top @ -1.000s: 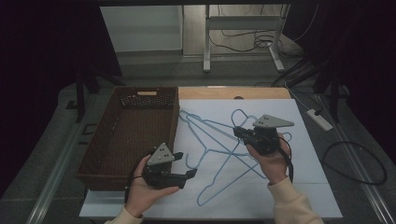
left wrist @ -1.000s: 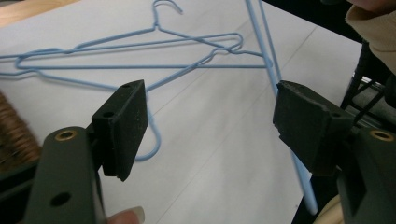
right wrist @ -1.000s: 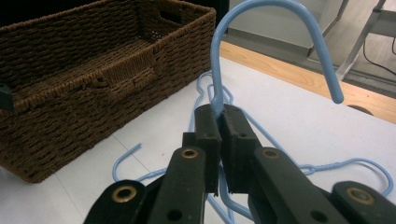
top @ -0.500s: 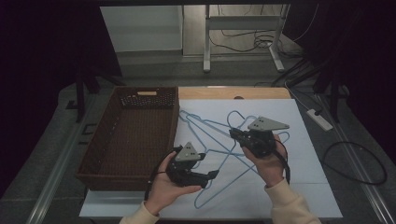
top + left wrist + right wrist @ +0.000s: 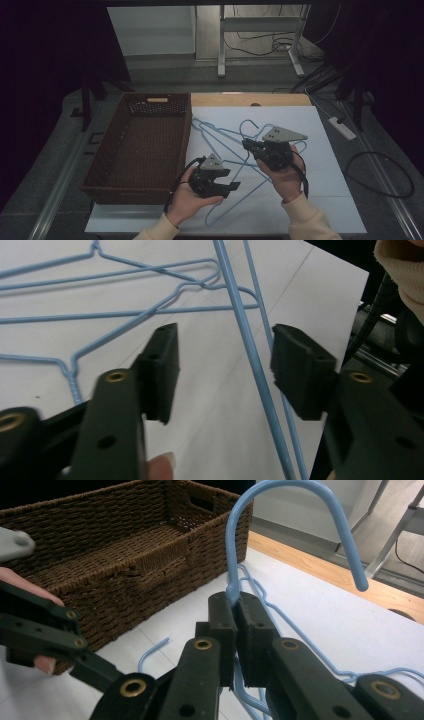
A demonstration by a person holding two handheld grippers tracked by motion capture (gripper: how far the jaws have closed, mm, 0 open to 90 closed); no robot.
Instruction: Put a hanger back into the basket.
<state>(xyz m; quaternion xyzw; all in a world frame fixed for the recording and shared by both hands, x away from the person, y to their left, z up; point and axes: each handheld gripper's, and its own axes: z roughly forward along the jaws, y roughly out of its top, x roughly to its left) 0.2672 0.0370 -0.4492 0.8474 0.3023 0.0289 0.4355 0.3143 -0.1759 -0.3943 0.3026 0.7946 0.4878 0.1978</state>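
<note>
Several blue wire hangers [image 5: 220, 137] lie tangled on a pale sheet [image 5: 320, 165]. My right gripper [image 5: 248, 146] is shut on the neck of one blue hanger [image 5: 280, 510], whose hook curves up above the jaws of the right gripper [image 5: 235, 605]. My left gripper [image 5: 227, 183] sits low over the sheet, right of the basket. In the left gripper view a long hanger wire [image 5: 250, 355] runs between the jaws of the left gripper [image 5: 226, 360], nearer the right pad [image 5: 300, 367] and untouched by either pad. These jaws have just been closing.
A brown wicker basket [image 5: 186, 145] stands left of the sheet, and its wall [image 5: 100, 555] fills the background of the right gripper view. A wooden board edge [image 5: 225, 99] lies at the far side. A power strip [image 5: 341, 127] and cables lie on the floor at right.
My left gripper has moved right, from beside the basket to over the hanger wires, and its jaws have narrowed around a wire. The right gripper has kept its place and grip.
</note>
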